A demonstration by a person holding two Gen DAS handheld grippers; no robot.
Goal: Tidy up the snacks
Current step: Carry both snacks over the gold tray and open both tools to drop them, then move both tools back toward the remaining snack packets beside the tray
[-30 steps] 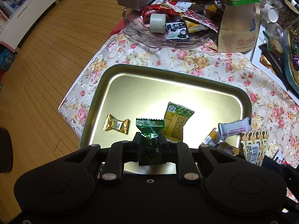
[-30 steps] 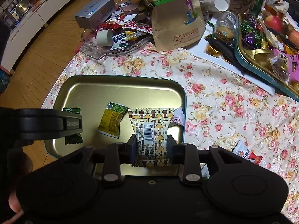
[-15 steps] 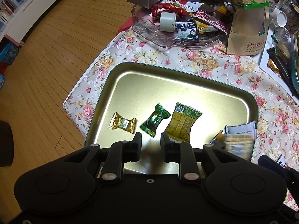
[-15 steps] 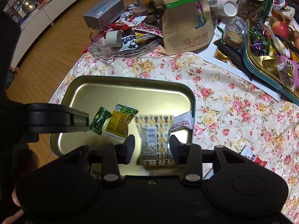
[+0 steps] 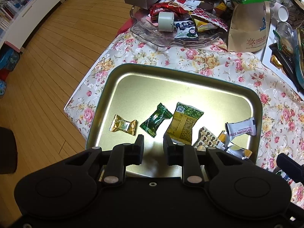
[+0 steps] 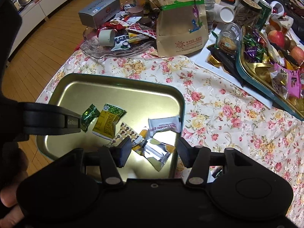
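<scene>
Grippers above gold tray (image 5: 121, 79): left gripper (image 5: 153, 142) apart, empty; right gripper (image 6: 154, 148) opening, empty. Green candy (image 5: 155, 120) mid-tray; patterned packet (image 6: 126, 133) probably near front edge.

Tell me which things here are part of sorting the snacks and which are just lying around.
Part of the job: gold tray, green candy, gold candy, yellow packet, white hawthorn bar.
Lying about: paper bag, silver box, apple, cookie jar.
</scene>
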